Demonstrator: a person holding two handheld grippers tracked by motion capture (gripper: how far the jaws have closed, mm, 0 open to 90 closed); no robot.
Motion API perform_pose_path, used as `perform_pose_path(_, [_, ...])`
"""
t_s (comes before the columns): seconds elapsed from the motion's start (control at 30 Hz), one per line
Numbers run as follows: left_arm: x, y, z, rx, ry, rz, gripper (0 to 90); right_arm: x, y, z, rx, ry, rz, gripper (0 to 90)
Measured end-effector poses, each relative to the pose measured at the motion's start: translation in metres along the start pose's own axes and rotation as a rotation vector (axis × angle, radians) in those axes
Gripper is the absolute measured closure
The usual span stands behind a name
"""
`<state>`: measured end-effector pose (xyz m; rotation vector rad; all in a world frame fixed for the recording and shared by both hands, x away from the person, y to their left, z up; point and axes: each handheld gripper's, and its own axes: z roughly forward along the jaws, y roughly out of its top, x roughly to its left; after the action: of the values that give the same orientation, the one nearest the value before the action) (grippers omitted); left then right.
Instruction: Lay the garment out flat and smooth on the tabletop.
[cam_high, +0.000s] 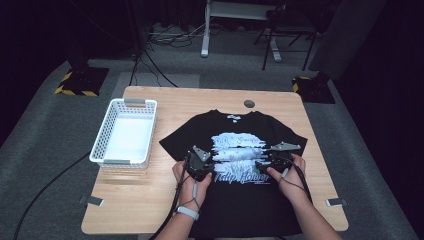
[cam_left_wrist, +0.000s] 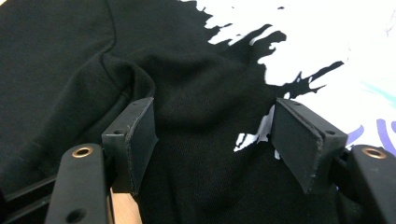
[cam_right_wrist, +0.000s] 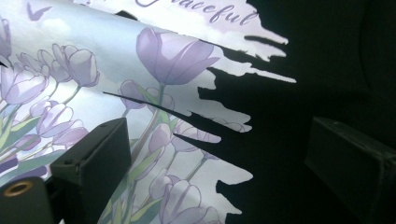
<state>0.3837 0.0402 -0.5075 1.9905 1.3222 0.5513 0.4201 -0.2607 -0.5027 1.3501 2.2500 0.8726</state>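
T-shirt (cam_high: 235, 150) lies flat on the desk (cam_high: 150, 200) — left tool (cam_left_wrist: 215, 140) and right tool (cam_right_wrist: 219, 163) both spread wide over its print, gripping nothing.

Black fingers (cam_left_wrist: 135, 140) with brass-ringed screw holes; pale wristband (cam_high: 188, 213).

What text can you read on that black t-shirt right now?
"Tulip flower": high view, low on the t-shirt print, blurred, second word unsure.
"...raceful": right gripper view, purple script along the print's top edge, start cut off.
Neck label: too small to read.
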Motion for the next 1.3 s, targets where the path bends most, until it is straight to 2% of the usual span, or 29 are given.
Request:
perform_pose_path(0.17, [0.009,0.009,0.009,0.002,0.004,-0.002,31.5,-0.001,0.010,0.010,-0.006,-0.016,0.013,7.3])
perform_pose_path(0.4, [0.016,0.017,0.017,0.000,0.013,-0.010,31.5,-0.005,0.023,0.023,-0.016,-0.028,0.025,7.2])
perform_pose_path(0.67, [0.029,0.031,0.031,0.003,0.024,-0.017,31.5,-0.010,0.043,0.039,0.000,-0.035,0.035,7.2])
perform_pose_path(0.8, [0.035,0.035,0.036,-0.001,0.018,-0.026,31.4,-0.015,0.055,0.050,0.000,-0.040,0.035,6.9])
perform_pose_path(0.87, [0.037,0.035,0.032,0.004,0.006,-0.040,31.7,-0.016,0.058,0.052,0.006,-0.036,0.036,8.7])
perform_pose_path(0.93, [0.036,0.032,0.023,0.010,0.005,-0.041,31.3,-0.015,0.057,0.046,0.008,-0.021,0.035,13.7])
perform_pose_path(1.03, [0.030,0.024,0.002,-0.011,0.002,-0.015,30.1,-0.015,0.046,0.026,-0.007,0.004,0.036,13.6])
perform_pose_path(1.13, [0.025,0.010,-0.021,-0.028,0.005,0.014,29.6,-0.018,0.025,-0.004,-0.033,0.002,0.030,13.6])
perform_pose_path(1.3, [0.019,-0.020,-0.054,-0.031,0.017,0.024,28.9,-0.024,-0.014,-0.049,-0.044,-0.030,0.007,14.8])
